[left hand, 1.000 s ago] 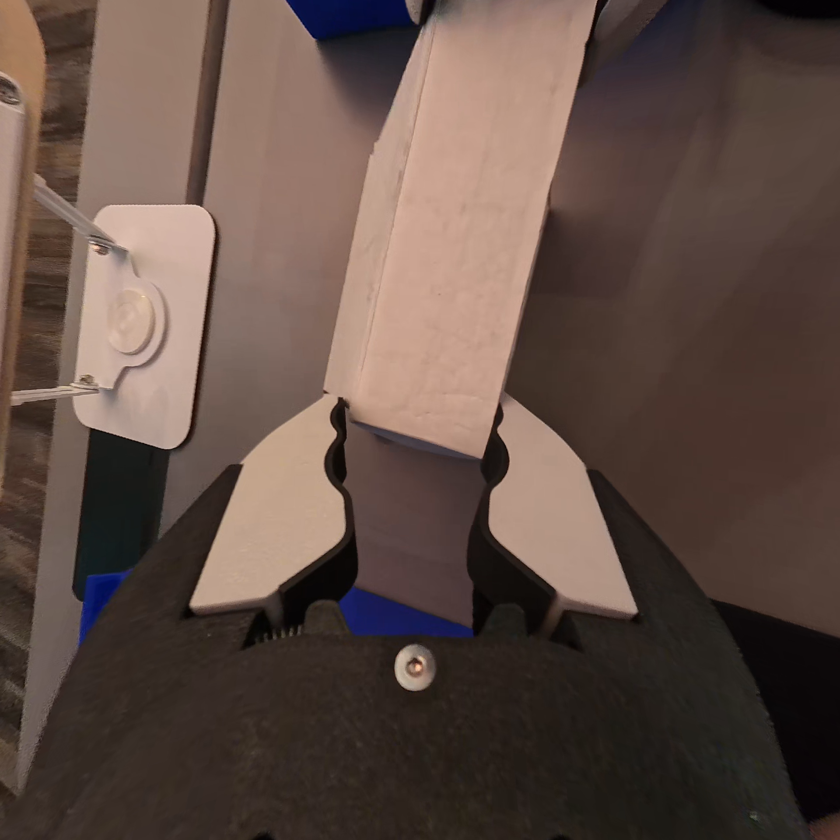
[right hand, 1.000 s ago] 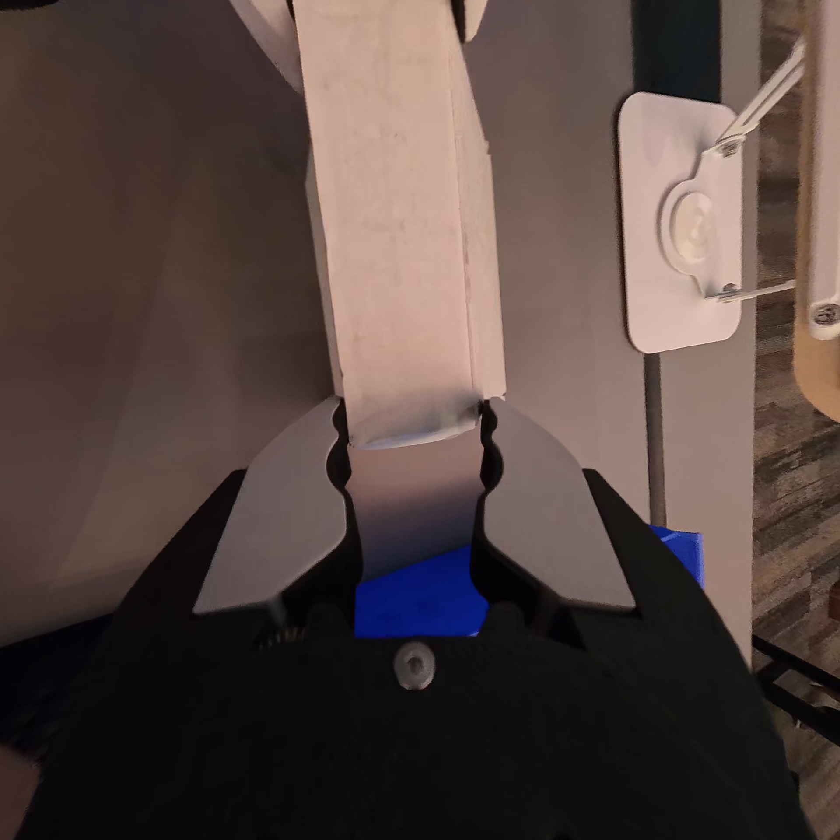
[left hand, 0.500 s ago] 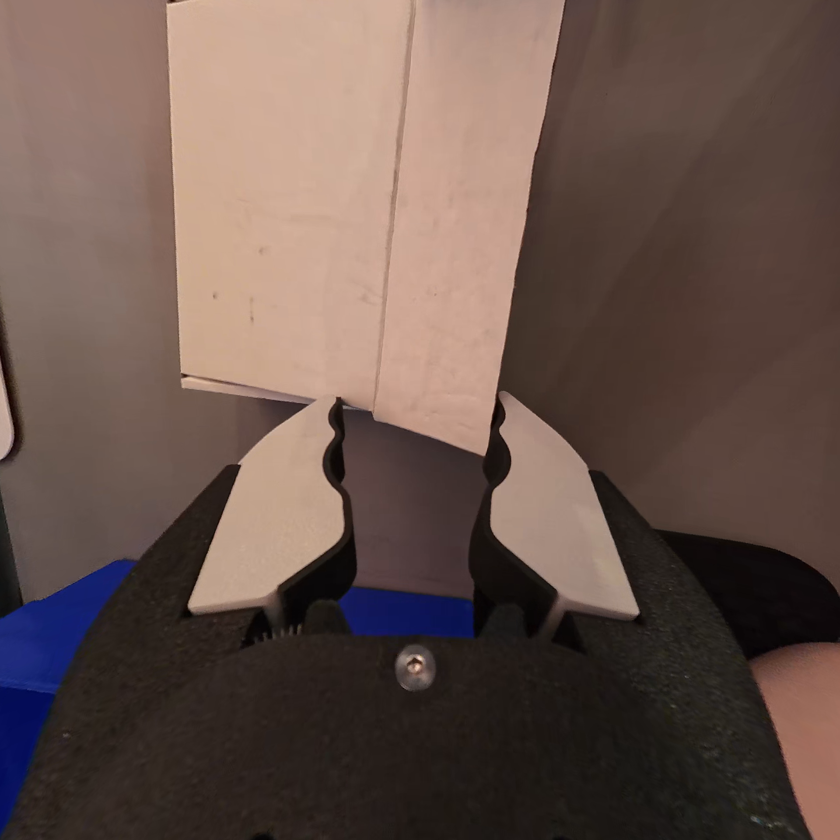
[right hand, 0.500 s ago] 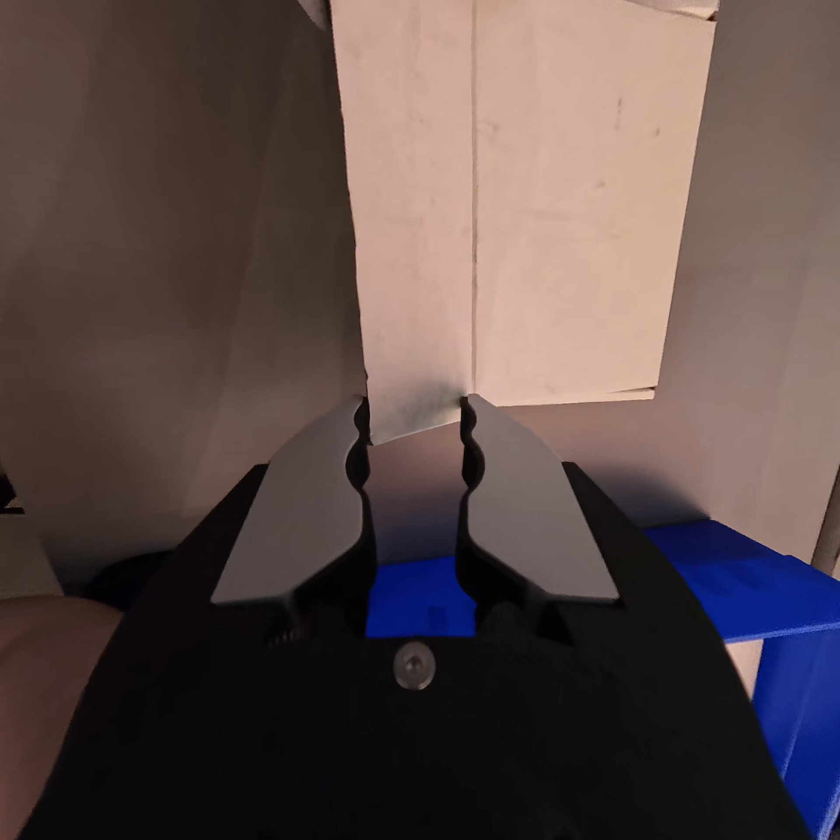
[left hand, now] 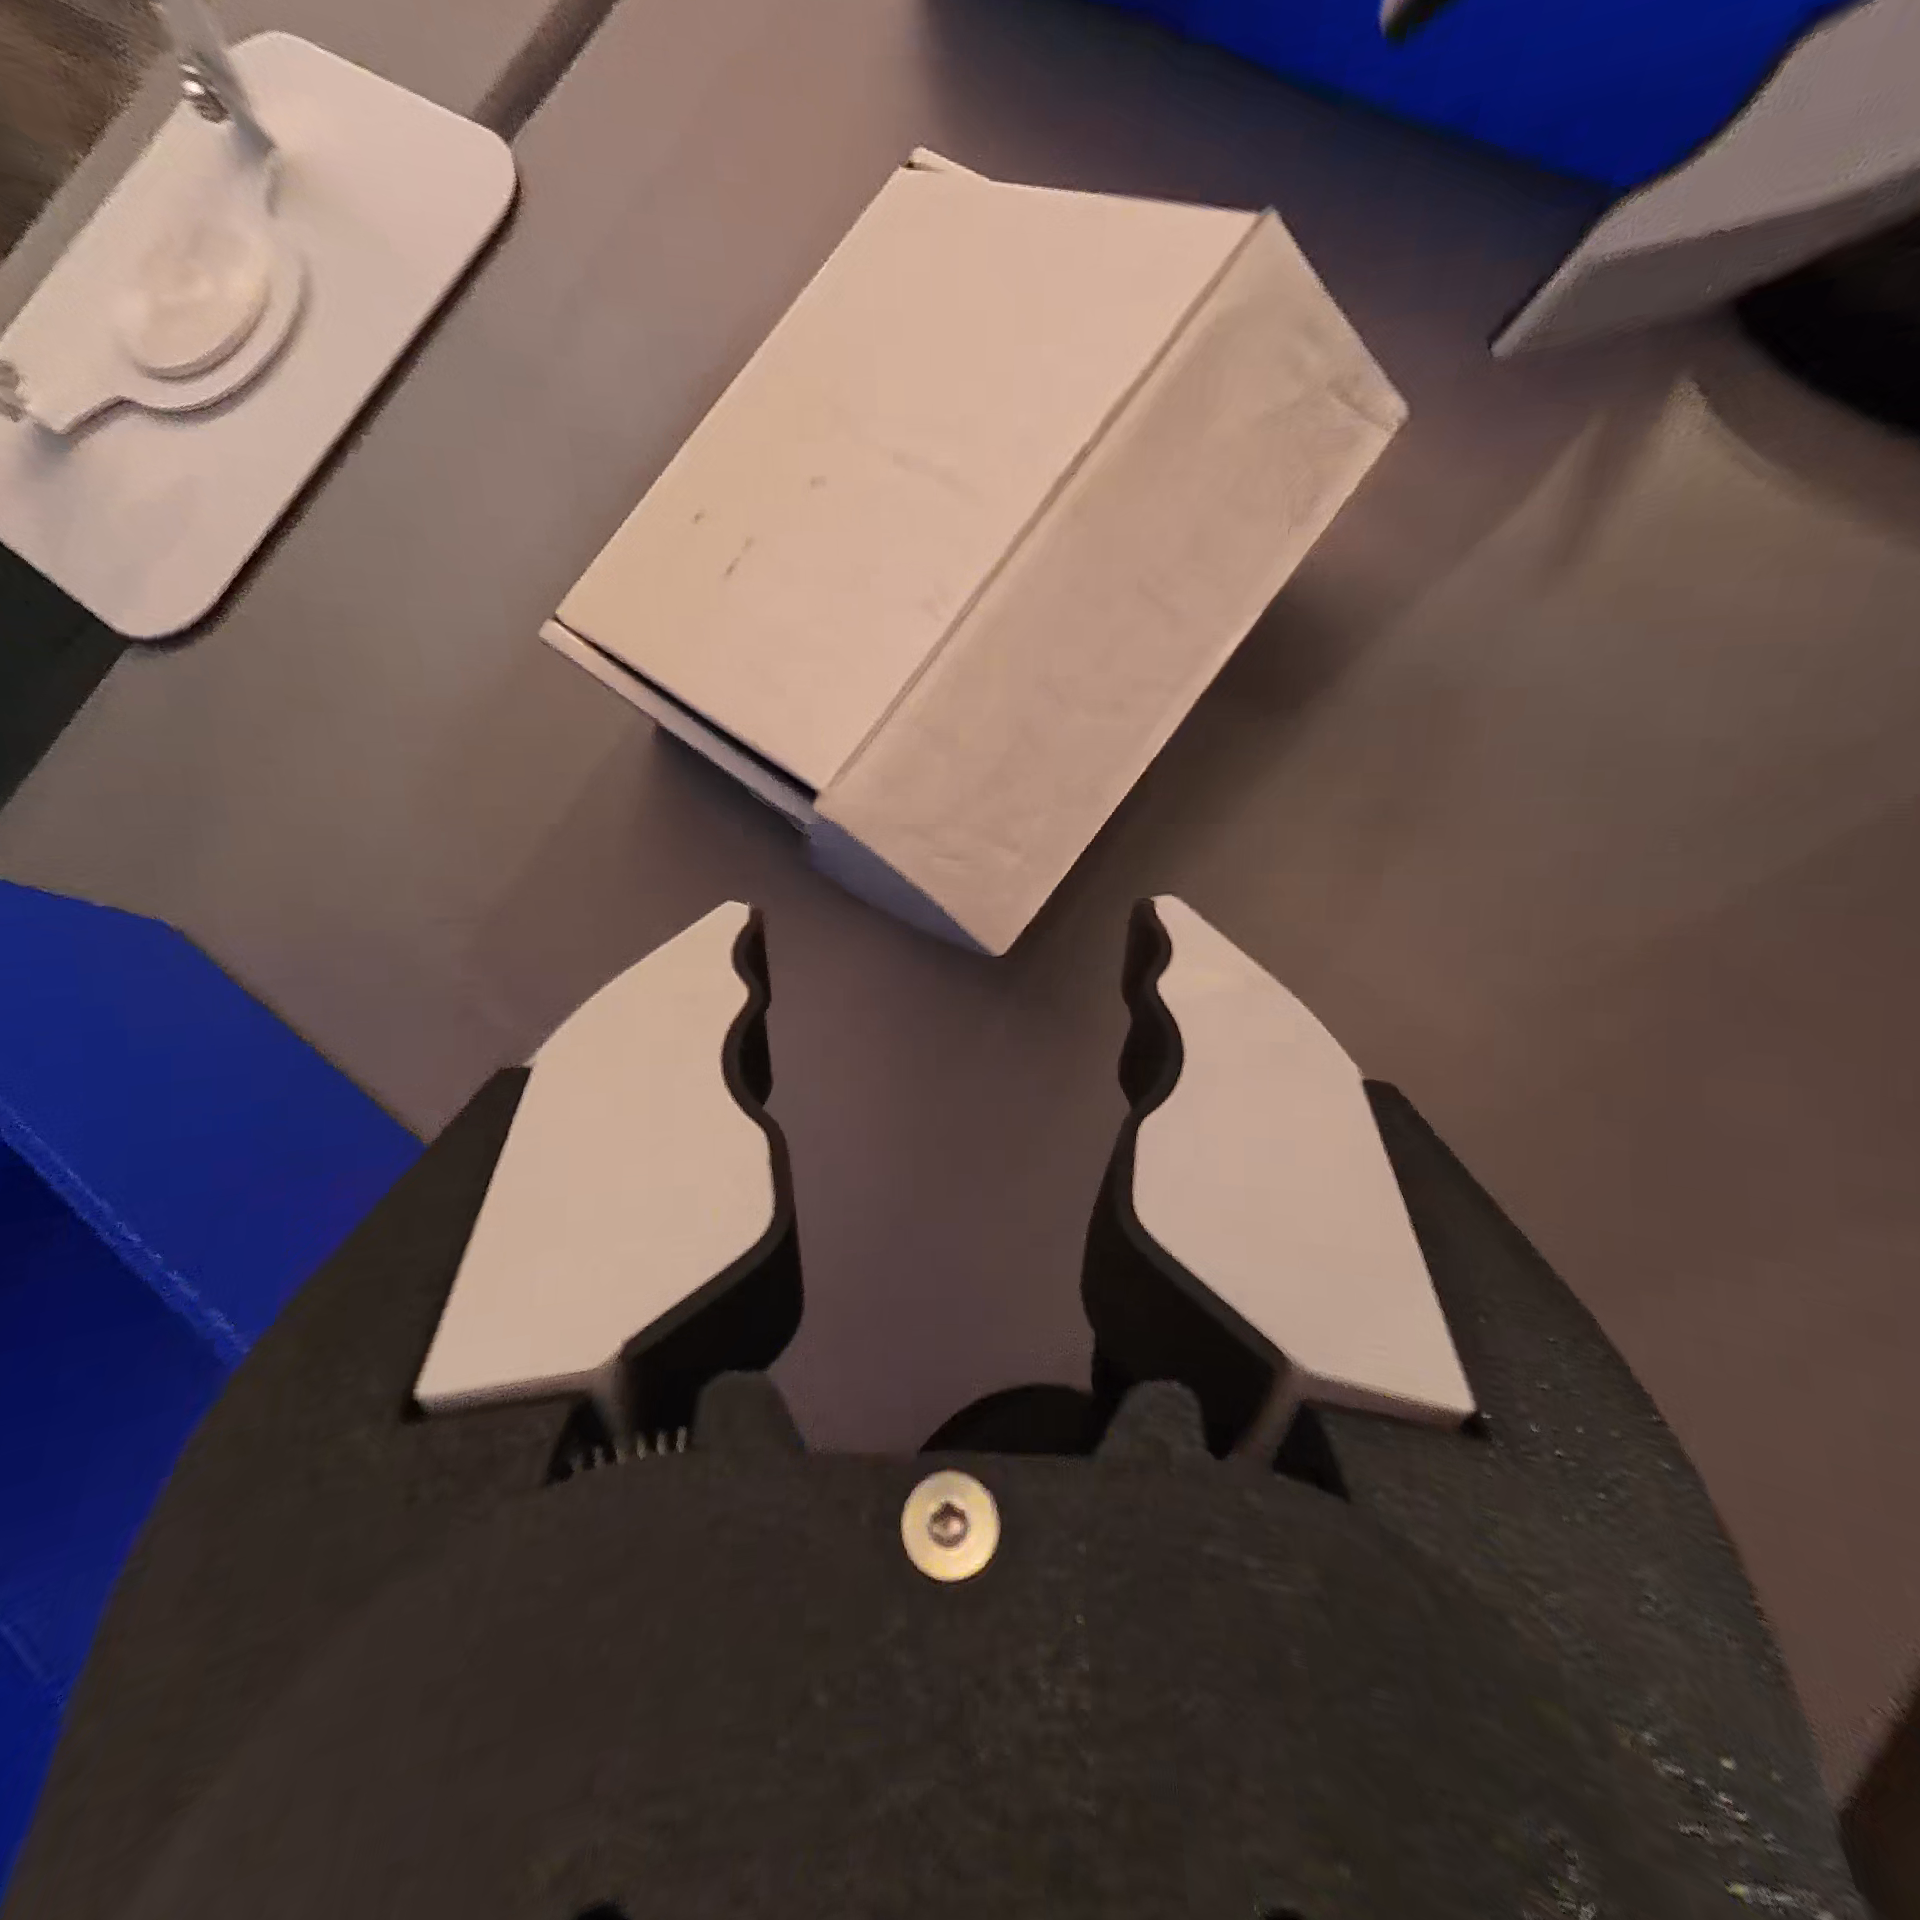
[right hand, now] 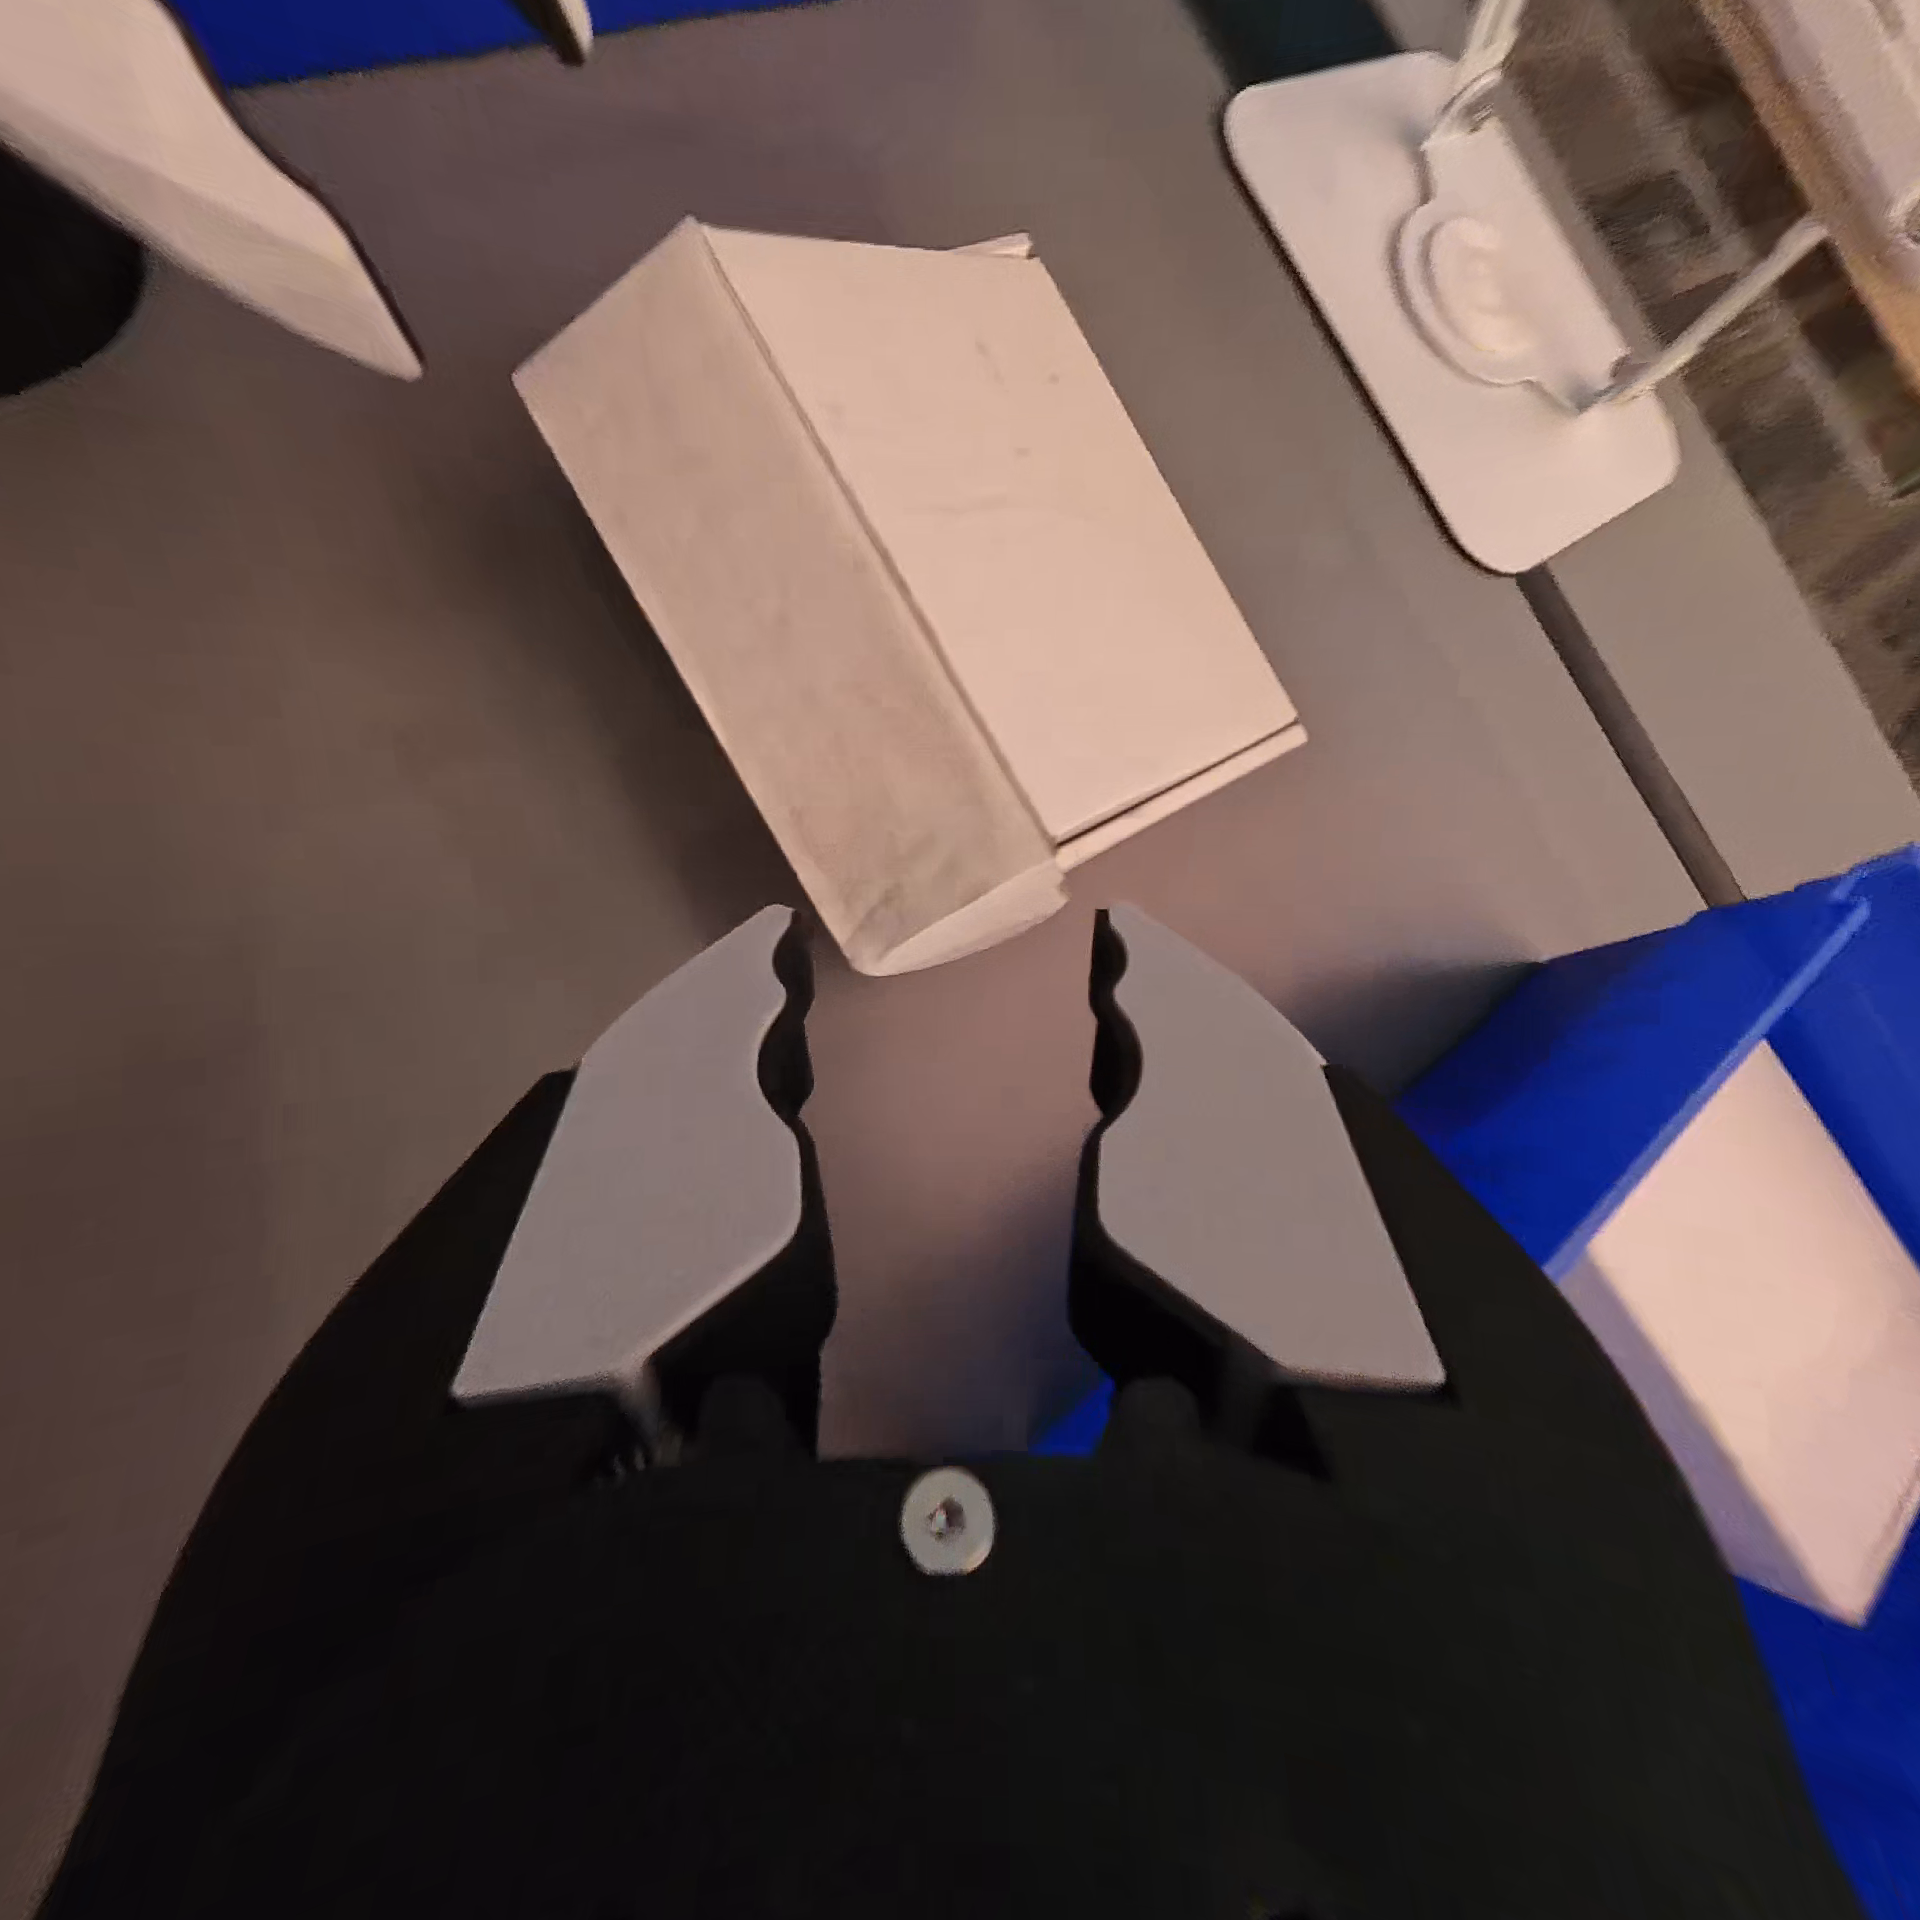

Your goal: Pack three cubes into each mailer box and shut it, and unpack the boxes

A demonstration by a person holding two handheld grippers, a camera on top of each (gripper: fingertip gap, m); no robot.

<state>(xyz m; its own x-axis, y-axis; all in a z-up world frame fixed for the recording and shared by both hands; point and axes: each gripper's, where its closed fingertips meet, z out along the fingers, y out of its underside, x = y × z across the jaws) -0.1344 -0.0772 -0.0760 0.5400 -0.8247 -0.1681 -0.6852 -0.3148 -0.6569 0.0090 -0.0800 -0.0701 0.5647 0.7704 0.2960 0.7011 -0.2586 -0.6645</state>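
Lying on the matte grey table (left hand: 1558, 935), a scuffed white cardboard mailer box (left hand: 966, 540).

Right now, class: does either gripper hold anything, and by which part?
Nothing is held. The left gripper and right gripper are both open, just short of the closed white mailer box lying on the table.

White mailer box (left hand: 940, 499), shut

It lies flat on the grey surface (left hand: 1558, 831), turned askew, lid edge slightly lifted, beside a white plate (left hand: 208, 343).
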